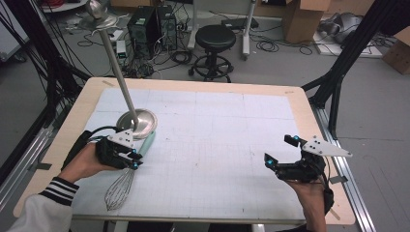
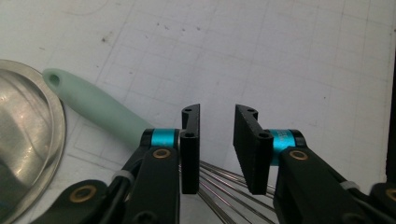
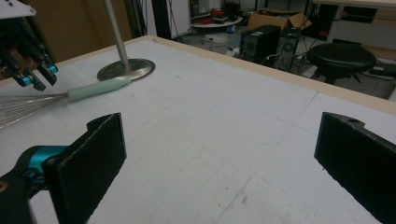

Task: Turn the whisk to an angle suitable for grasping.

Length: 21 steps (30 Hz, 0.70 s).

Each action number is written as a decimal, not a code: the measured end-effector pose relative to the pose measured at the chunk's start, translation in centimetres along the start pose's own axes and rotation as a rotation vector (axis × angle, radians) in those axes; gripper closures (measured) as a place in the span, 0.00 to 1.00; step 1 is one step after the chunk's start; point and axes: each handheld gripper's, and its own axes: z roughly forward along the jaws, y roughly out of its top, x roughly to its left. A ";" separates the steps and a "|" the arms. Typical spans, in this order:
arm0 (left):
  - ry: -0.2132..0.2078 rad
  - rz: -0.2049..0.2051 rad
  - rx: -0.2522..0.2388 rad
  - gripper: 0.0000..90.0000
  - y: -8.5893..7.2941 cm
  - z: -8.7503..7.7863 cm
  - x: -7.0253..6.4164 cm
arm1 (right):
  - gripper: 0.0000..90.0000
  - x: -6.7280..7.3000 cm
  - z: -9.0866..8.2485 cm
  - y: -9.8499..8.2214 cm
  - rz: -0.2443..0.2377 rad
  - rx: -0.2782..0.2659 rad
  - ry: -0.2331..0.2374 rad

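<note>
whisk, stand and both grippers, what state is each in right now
whisk: lying flat on the mat, mint handle tip beside the stand's base, wires under the left gripper's jaws
stand: upright, pole leaning slightly
left gripper: low over the whisk wires, jaws narrowly apart, not pressing them
right gripper: jaws wide open, nothing between

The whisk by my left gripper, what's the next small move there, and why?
Probably lower the left gripper a little and shut it on the wires where they meet the handle. The whisk lies flat on the mat, its mint handle reaching to the metal stand base. The jaws sit just above the wires with a gap between them, gripping nothing yet.
</note>
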 end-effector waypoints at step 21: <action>-0.064 0.037 0.182 1.00 0.4 2.4 -0.9 | 0.01 0.0 0.1 0.0 -0.001 0.002 0.003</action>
